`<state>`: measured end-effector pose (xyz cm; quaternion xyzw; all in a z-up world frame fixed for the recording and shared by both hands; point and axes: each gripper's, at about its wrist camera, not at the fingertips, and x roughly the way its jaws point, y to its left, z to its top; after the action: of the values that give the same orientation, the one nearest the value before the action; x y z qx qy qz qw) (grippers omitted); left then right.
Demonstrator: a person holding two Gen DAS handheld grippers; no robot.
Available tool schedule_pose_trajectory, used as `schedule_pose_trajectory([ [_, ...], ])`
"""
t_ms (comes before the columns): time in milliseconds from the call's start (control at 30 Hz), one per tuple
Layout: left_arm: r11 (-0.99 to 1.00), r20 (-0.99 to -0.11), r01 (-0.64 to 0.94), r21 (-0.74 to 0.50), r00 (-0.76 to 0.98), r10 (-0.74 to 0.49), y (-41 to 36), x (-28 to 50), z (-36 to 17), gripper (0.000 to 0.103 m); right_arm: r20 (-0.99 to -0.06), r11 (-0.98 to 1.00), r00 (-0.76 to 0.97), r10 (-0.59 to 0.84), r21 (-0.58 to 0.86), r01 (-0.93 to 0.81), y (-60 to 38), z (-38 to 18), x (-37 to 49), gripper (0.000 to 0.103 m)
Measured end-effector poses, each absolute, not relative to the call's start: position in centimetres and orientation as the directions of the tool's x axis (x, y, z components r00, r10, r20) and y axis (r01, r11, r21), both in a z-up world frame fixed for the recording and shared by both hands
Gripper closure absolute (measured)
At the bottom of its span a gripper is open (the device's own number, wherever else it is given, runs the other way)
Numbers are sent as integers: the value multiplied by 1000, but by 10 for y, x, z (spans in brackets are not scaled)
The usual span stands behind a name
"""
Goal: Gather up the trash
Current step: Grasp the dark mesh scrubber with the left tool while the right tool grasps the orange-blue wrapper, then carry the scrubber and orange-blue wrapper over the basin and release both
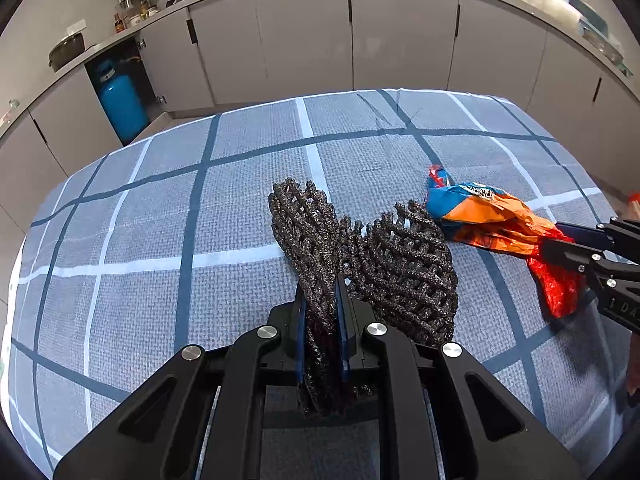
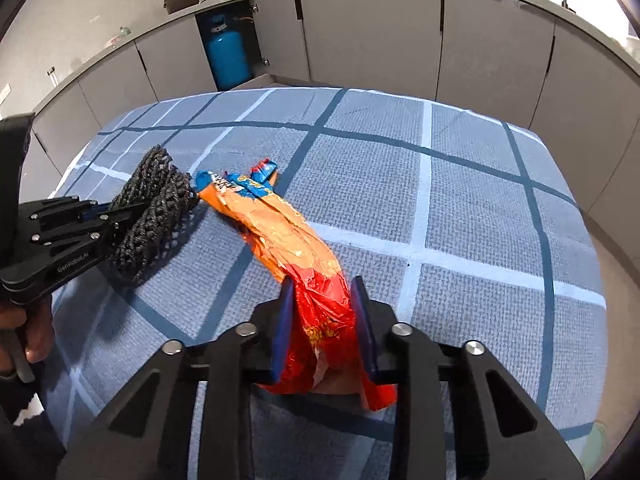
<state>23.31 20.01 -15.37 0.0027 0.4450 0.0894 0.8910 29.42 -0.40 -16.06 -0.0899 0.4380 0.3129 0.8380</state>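
Item: wrapper (image 2: 276,232), mid-table (image 2: 480,208), its red end between the right gripper (image 2: 322,304) pads, which pinch it. Item: net (image 1: 360,248), beside wrapper, clenched in left gripper (image 1: 322,300). Handling: confirm firm bite on crinkly foil, then lift slowly so neither slips
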Motion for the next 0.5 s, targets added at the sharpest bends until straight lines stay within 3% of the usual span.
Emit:
schedule_pose_trajectory([
  [500,985,-764,-151,84,625,161,192,221,-136,90,-737,844,492,463,199,-498,-31,-141,263,84],
])
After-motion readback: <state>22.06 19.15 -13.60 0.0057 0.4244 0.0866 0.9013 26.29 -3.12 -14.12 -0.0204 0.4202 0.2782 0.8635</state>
